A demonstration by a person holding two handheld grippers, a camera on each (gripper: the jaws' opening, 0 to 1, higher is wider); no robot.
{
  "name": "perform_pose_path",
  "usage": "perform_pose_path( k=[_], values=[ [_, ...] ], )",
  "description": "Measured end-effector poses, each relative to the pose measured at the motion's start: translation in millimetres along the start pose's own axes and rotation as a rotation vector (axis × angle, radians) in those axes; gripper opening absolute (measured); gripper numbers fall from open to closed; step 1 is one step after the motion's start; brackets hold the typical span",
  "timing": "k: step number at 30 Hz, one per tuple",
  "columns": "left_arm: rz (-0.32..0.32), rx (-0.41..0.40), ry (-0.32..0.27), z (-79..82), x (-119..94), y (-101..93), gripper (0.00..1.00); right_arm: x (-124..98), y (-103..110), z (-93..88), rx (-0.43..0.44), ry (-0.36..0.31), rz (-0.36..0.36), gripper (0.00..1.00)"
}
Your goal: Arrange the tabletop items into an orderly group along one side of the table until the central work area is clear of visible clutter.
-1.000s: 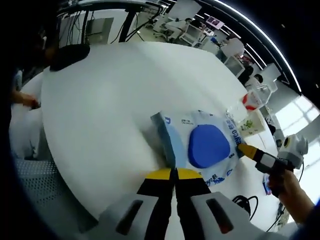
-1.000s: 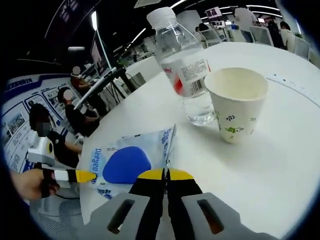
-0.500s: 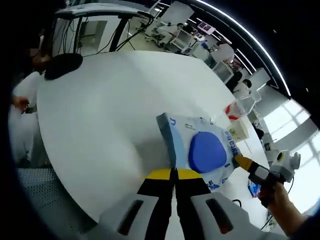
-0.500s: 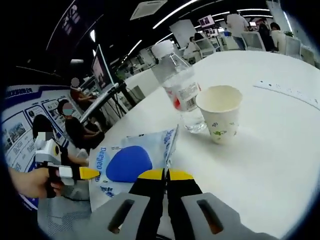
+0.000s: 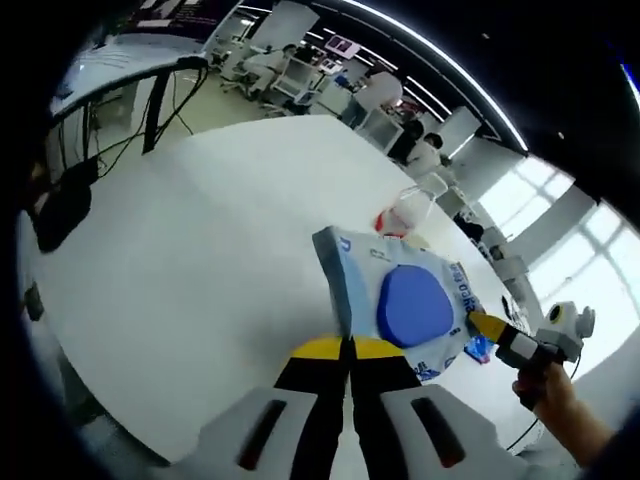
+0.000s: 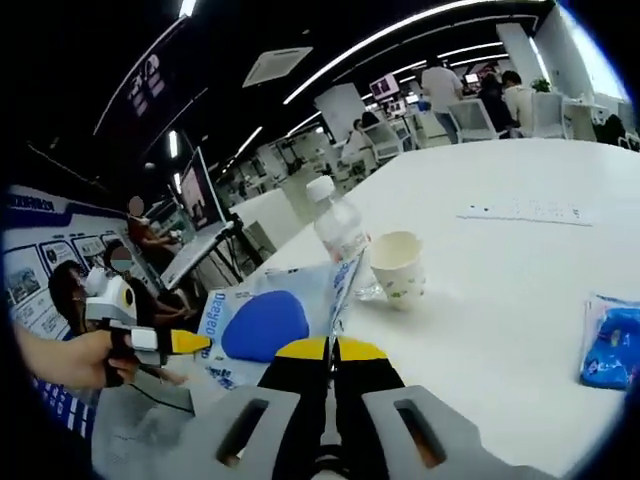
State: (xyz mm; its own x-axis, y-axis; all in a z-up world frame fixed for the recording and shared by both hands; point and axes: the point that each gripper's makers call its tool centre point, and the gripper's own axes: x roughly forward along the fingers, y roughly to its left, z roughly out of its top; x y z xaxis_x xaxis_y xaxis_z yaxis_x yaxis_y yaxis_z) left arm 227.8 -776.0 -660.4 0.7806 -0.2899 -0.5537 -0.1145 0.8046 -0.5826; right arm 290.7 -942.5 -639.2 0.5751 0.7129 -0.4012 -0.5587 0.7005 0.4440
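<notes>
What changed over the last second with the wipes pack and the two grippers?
The wipes pack has been carried away from the water bottle and paper cup, which now look smaller and farther off; a blue packet has come into the right gripper view. Unchanged: the left gripper and right gripper stay shut on opposite edges of the pack, and bottle and cup stand together.

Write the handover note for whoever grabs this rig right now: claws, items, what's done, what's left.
Left claw: shut on one edge of the wipes pack.
Right claw: shut on the opposite edge; the pack hangs between both, lifted off the table.
On the table: water bottle and paper cup side by side, a flat white strip farther out, a small blue packet near the right edge of the right gripper view.
Done: pack picked up.
Left: set it down beside the bottle and cup, then likely bring over the strip and blue packet.
</notes>
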Motion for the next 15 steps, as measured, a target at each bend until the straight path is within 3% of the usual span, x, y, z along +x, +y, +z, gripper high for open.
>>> perform_pose_path(
  k=[6, 15],
  values=[
    [-0.069, 0.061, 0.028, 2.4, 9, -22.1, 0.00, -27, -11, 7.1, 0.026, -0.061, -0.068, 0.00],
    [-0.144, 0.124, 0.078, -7.1, 20, -51.8, 0.00, -60, -24, 6.5, 0.050, -0.109, -0.147, 0.00]
  ],
)
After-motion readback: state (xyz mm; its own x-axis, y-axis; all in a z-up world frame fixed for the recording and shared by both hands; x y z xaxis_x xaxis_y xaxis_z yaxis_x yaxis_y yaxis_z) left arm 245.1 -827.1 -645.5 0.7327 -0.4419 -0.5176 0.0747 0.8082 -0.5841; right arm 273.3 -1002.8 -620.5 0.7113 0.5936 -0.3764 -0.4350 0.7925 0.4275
